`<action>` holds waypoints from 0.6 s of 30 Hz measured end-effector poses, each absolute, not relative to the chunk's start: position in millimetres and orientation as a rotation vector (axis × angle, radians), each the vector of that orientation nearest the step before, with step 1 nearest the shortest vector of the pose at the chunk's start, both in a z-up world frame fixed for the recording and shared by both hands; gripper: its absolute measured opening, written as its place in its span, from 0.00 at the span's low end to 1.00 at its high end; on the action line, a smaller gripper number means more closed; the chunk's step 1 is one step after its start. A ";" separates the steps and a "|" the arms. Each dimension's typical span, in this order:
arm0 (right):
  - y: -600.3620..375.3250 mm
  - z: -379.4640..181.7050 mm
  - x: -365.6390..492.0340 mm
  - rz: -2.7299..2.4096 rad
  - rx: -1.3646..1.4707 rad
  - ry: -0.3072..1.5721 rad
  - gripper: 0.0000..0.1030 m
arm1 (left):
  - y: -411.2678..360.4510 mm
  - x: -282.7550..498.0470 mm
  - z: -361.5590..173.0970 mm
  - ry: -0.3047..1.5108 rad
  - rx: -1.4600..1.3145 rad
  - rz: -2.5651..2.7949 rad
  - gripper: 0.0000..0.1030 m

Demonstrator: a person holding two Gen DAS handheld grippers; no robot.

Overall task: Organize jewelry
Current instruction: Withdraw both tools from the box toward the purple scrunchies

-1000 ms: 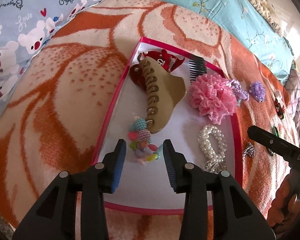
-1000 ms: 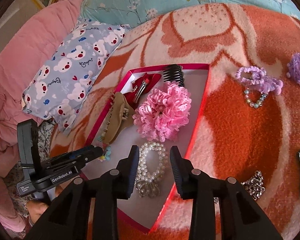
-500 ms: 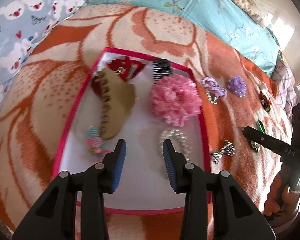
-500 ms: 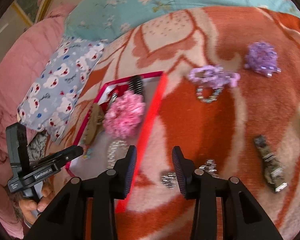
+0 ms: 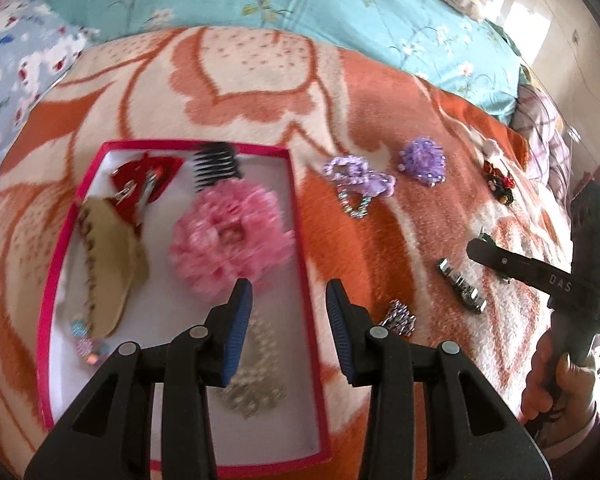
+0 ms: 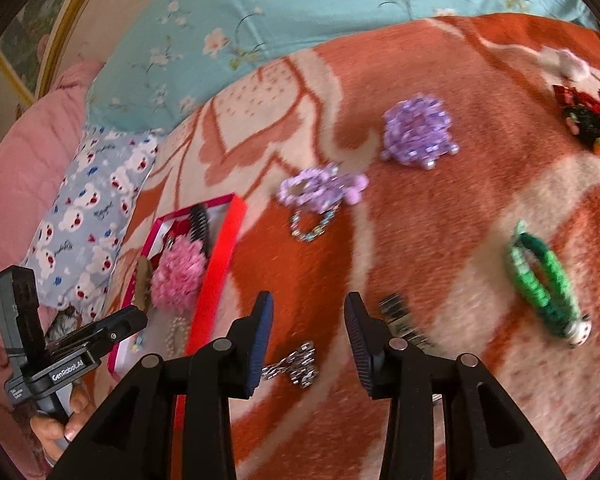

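Sorting stage of the jewelry task, between placements. Red-rimmed box lies on the orange-and-cream blanket of the bed and already holds a pink flower scrunchie, a tan hair clip, a black comb, a red bow clip and a pearl bracelet. Outside the box, on the blanket: a silver rhinestone clip, a dark metal clip, a lilac bracelet, a purple beaded scrunchie and a green clip. Left claw hovers above the box's right rim, spread and empty. Right claw hovers over the blanket, also spread and empty, with the silver rhinestone clip just below its gap. Judged step: reaching for the next loose piece. Next move likely requires lowering the right claw to straddle that clip, closing on it without snagging blanket pile, then carrying it over the rim into a bare part of the box.
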State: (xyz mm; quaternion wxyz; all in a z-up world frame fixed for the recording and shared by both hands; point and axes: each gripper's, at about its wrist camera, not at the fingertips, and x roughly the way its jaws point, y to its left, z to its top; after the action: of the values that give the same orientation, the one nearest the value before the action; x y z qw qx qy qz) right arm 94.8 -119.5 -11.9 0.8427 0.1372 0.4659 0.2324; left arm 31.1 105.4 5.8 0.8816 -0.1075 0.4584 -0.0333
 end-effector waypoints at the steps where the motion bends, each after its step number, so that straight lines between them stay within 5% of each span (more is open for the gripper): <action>1: -122.7 -12.0 97.1 0.484 0.293 0.983 0.38 | 101.9 35.1 6.1 0.957 -0.219 -0.076 0.35; 18: -164.8 -24.2 165.1 0.371 0.332 0.985 0.38 | 54.0 120.2 2.2 0.996 -0.115 -0.139 0.35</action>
State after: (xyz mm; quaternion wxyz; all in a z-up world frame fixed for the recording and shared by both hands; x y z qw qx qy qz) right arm 165.1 -164.8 -24.2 0.8516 0.1578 0.4677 0.1763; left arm 120.2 54.0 2.2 0.8746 -0.0552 0.4770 -0.0666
